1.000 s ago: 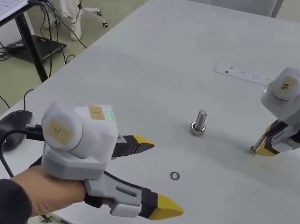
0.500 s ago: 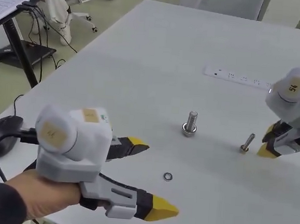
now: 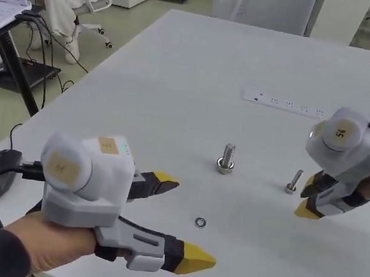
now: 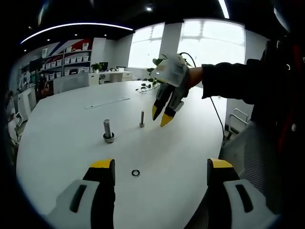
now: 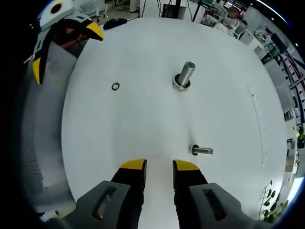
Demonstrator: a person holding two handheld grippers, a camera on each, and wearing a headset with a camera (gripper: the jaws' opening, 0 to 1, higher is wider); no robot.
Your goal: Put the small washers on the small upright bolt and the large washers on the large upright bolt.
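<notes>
On the table (image 3: pixel 175 99), a small washer (image 3: pixel 200 222) is lying loose, near the upright large bolt (image 3: pixel 226 158) and small bolt (image 3: pixel 293 181). The left claw (image 4: pixel 161 164) is hovering wide open, the right claw (image 5: pixel 159 165) hanging narrow and empty. Pickup seems the step in hand, calling for a low, flat pinch.

The washer (image 3: pixel 200 222) (small or large?) is too tiny to size; the edge crops a seated person (image 3: pixel 60 3).
</notes>
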